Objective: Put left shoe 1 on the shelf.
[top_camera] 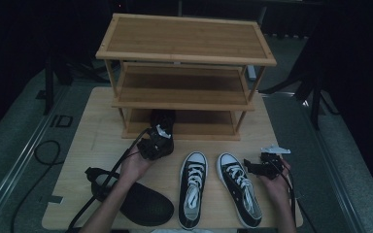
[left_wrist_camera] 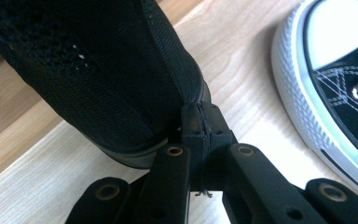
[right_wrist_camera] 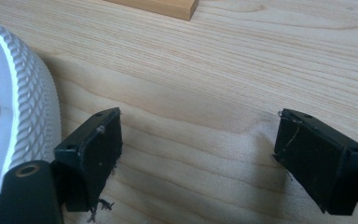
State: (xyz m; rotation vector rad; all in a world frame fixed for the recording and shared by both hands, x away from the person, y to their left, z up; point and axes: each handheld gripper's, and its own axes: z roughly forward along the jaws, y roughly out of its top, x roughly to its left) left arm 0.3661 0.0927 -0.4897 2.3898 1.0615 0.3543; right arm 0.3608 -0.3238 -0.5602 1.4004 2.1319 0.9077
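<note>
The left gripper [left_wrist_camera: 200, 122] is clamping the heel rim of the black mesh slip-on shoe [top_camera: 162, 121] at the bamboo rack's [top_camera: 184, 36] six o'clock bottom tier, risking slippage from this thin pinch, while the right gripper [right_wrist_camera: 196, 154] is idling apart.

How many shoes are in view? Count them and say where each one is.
4. A black mesh slip-on lies at the table's near left. Its mate sits at the wooden rack's bottom shelf, heel pinched in the left tongs. Two black-and-white canvas sneakers lie near centre.

The black mesh shoe [top_camera: 162, 119] (its toe) is hidden under the bamboo rack's [top_camera: 184, 57] lower shelf.
</note>
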